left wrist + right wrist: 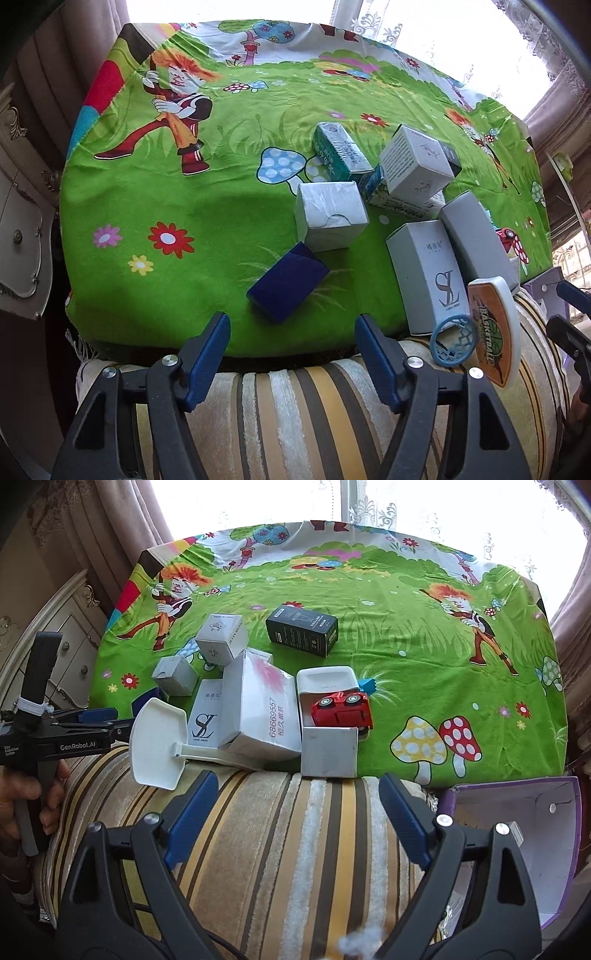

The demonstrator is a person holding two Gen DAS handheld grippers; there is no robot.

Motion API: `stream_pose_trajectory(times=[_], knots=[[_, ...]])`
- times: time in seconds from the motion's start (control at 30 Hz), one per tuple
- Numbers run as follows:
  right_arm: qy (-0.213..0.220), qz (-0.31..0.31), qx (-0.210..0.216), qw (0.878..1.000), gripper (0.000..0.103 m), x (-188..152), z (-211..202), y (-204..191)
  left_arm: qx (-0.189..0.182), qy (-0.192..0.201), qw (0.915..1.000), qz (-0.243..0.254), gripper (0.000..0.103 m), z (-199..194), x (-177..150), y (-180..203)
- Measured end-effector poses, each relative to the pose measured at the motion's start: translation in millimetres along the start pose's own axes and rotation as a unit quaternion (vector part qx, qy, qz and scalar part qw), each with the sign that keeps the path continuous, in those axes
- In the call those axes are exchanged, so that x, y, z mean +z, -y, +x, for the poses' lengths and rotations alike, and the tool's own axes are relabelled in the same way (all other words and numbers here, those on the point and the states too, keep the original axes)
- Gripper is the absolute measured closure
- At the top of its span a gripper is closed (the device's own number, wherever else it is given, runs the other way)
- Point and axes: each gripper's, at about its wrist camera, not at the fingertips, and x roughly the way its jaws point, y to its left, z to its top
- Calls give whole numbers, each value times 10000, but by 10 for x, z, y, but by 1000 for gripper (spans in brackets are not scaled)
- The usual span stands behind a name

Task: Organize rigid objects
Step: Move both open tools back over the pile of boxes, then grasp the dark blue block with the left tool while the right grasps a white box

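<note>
The boxes are sitting in a loose heap on the table, over a green cartoon cloth [147,206], toward its near edge. From the left tool's camera a navy blue box [288,282] is lying flat, apart from the pile, just ahead of the left tool [291,328], whose jaws are standing wide apart with nothing between them. Behind it a white cube box [330,214] is standing, with a green box [341,153] tilted beyond. A toy basketball hoop [480,332] is leaning at the pile's near side, its printed backboard facing this camera; the other camera is showing only its plain white back [157,738].

Only the right camera is showing the red toy car [341,710] lying upside down in an open white box [328,723], a black box [302,629] resting alone farther back, and a purple-edged carton [517,842] beside the table. The right tool [297,803] is hovering released over a striped cushion [280,849], the hoop and boxes crowding the edge ahead.
</note>
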Motion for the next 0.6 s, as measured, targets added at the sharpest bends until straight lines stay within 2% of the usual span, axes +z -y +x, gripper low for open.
stream_pose_trajectory(times=[0.37,0.5,0.6], knots=[[77,-514,164,9985,12,577,227,-334,29,-173,9984,530,44,260,221,79],[-17,-583,215,9981,12,777,401,-489,-20,-256,9982,547,64,355,249,87],[-104,-470,343,9982,12,901,540,-585,-79,-223,9983,525,69,356,251,95]])
